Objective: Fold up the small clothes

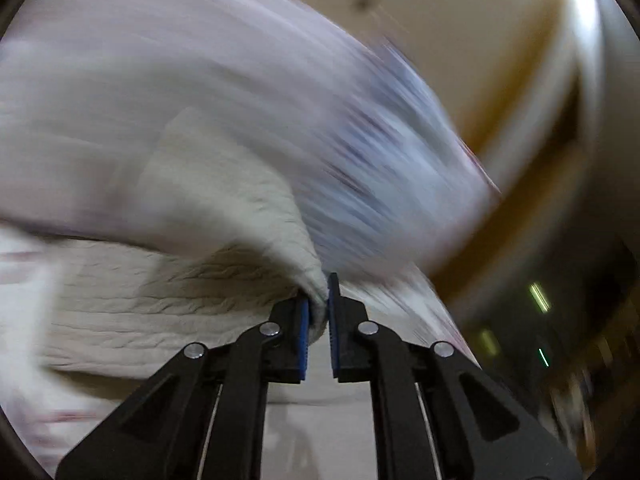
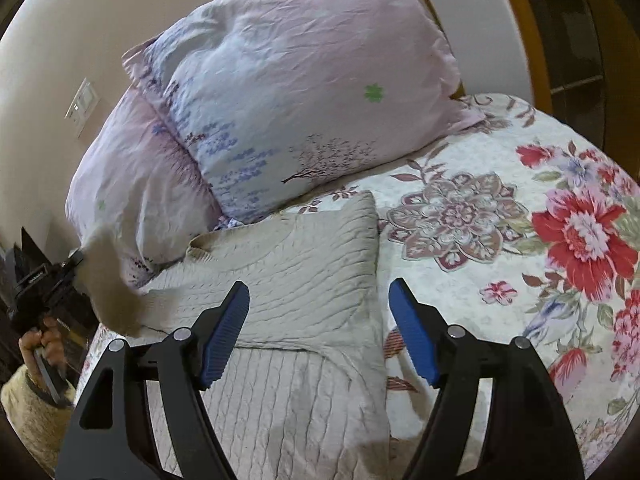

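Left wrist view: the left gripper has its blue pads pressed together on a pinched fold of a cream cable-knit sweater. The cloth rises from the pinch in a taut ridge and runs away to the left; the rest of the garment lies flat behind it. Everything above the sweater is streaked by motion blur, so only a pale pink and blue mass, the pillows, can be made out, with a beige wall behind.

Right wrist view: the right gripper hangs over the bed with its blue pads spread wide apart and nothing between them. The sweater lies on the flowered bedspread toward the left side of the bed, its top edge close to the pillows and its lower part running down out of the frame between the gripper's arms. One part of the garment, apparently a sleeve, is lifted off the left edge of the bed and stretched toward the left gripper, which shows small at the left margin, held by the person's hand in a fuzzy cream cuff. Two pink pillows lean at the head of the bed, the front one overlapping the rear one. A wall switch plate sits on the wall at the upper left.
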A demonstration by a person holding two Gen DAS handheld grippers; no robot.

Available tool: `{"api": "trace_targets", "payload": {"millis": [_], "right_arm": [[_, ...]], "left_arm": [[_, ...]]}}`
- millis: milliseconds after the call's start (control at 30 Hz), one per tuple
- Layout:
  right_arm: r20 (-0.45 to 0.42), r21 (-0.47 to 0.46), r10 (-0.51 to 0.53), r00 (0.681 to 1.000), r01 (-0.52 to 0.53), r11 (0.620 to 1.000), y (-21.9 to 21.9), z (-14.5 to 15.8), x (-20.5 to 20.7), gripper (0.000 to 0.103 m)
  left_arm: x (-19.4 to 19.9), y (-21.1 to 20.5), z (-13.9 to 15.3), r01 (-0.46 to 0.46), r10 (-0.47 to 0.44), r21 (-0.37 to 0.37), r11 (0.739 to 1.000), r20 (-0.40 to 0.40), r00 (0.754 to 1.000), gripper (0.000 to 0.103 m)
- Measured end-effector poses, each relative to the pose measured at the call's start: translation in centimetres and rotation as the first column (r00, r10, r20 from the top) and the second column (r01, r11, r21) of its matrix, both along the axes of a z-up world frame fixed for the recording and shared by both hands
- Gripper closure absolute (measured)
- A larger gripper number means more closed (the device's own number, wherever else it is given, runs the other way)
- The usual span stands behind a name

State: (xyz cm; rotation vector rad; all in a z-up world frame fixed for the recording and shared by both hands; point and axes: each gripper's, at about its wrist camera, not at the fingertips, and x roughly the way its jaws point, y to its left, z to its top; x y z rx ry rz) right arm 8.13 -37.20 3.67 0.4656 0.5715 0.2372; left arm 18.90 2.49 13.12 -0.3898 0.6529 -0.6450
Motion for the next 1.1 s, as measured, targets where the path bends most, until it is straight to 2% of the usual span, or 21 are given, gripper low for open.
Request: {"api": "trace_targets", "payload": {"millis": [67,133,167,200,267,300,367,400,433,500,567,633,667,733,767,800,833,933,967,1000,1100], "right_arm": [[-0.02,0.012,0.003,1.0,-0.003,1.0,-0.3,-0.4,0.1,0.029],[-0.045,0.015,0.014,0.999,-0.013,1.0,-1.0,-0.7,-0.4,0.029],[-0.048,0.011,0.018,0.999,-0.017,1.0,-1.3,-0.9,-0.8,0.028],[-0.055,0.002,0.018,0.998,-0.018,1.0,-1.8,-1.1,-1.4,0.025],[-0.081,0.002,0.029,0.996,-0.029,1.0,-3.0,-1.9,-2.8,0.023],[-0.093,0.01,0.04,0.995,-0.039,0.999,-3.3,-2.3,-3.3,0.023],[-0.14,0.052,0.083,0.987,-0.077,0.996,-3.9,-3.7,-4.5,0.024],[-0.169,0.084,0.114,0.979,-0.101,0.991,-4.0,-4.6,-5.4,0.027],[-0.182,0.108,0.135,0.974,-0.117,0.987,-4.0,-5.2,-6.0,0.034],[-0.212,0.172,0.193,0.958,-0.158,0.972,-3.8,-6.5,-7.4,0.04],[-0.225,0.241,0.252,0.941,-0.196,0.95,-3.3,-7.7,-9.0,0.047],[-0.217,0.278,0.304,0.928,-0.24,0.93,-2.7,-8.3,-10.8,0.06],[-0.219,0.299,0.342,0.914,-0.27,0.915,-2.3,-8.6,-11.7,0.063],[-0.213,0.334,0.407,0.888,-0.325,0.885,-1.3,-9.1,-13.2,0.072],[-0.206,0.344,0.429,0.879,-0.346,0.873,-0.9,-9.2,-13.8,0.074],[-0.196,0.361,0.455,0.869,-0.367,0.857,-0.5,-9.4,-14.4,0.082],[-0.174,0.385,0.481,0.859,-0.39,0.836,-0.1,-9.6,-15.0,0.087],[-0.113,0.412,0.496,0.861,-0.414,0.812,0.4,-9.3,-15.7,0.09],[-0.097,0.417,0.496,0.863,-0.418,0.807,0.6,-9.1,-15.6,0.091],[-0.079,0.425,0.499,0.863,-0.424,0.8,0.7,-8.9,-15.5,0.092],[-0.015,0.423,0.495,0.869,-0.443,0.791,1.3,-7.2,-14.1,0.093]], "left_arm": [[0.2,-6.6,-1.7,0.162,-0.158,0.078,0.984,-0.053,0.986,0.087],[-0.7,-9.0,-3.0,0.239,-0.23,0.109,0.965,-0.093,0.969,0.088],[-1.5,-8.6,-3.2,0.242,-0.233,0.109,0.964,-0.091,0.968,0.081],[-2.2,-7.6,-3.3,0.215,-0.207,0.118,0.969,-0.081,0.975,0.064],[-4.0,-3.3,-3.1,0.08,-0.074,0.179,0.981,-0.037,0.997,0.039],[-4.6,-0.9,-3.3,0.017,-0.013,0.216,0.976,-0.022,1.0,0.037],[-7.2,3.3,-4.4,-0.089,0.107,0.309,0.947,-0.042,0.993,0.037],[-8.3,4.6,-4.9,-0.114,0.14,0.329,0.937,-0.058,0.988,0.037],[-9.6,6.5,-5.9,-0.142,0.185,0.352,0.925,-0.092,0.978,0.037],[-11.8,8.8,-7.4,-0.164,0.234,0.373,0.913,-0.15,0.96,0.037],[-13.9,10.6,-9.0,-0.175,0.262,0.366,0.914,-0.205,0.943,0.039],[-16.2,11.6,-10.5,-0.165,0.256,0.319,0.933,-0.266,0.929,0.039],[-17.2,12.3,-10.8,-0.159,0.249,0.303,0.939,-0.283,0.926,0.044],[-19.7,12.5,-11.3,-0.153,0.232,0.286,0.946,-0.267,0.936,0.049],[-20.7,12.4,-11.4,-0.137,0.212,0.268,0.954,-0.275,0.938,0.055],[-21.3,12.3,-11.3,-0.128,0.198,0.249,0.96,-0.281,0.939,0.063],[-22.2,12.3,-11.5,-0.111,0.175,0.22,0.969,-0.297,0.939,0.064],[-23.4,11.8,-11.8,-0.095,0.153,0.192,0.977,-0.315,0.937,0.077],[-23.4,11.6,-11.9,-0.09,0.144,0.177,0.98,-0.324,0.935,0.085],[-23.3,11.4,-12.1,-0.079,0.127,0.154,0.985,-0.34,0.932,0.088],[-21.8,10.5,-11.8,-0.066,0.111,0.145,0.987,-0.325,0.939,0.096]]}}
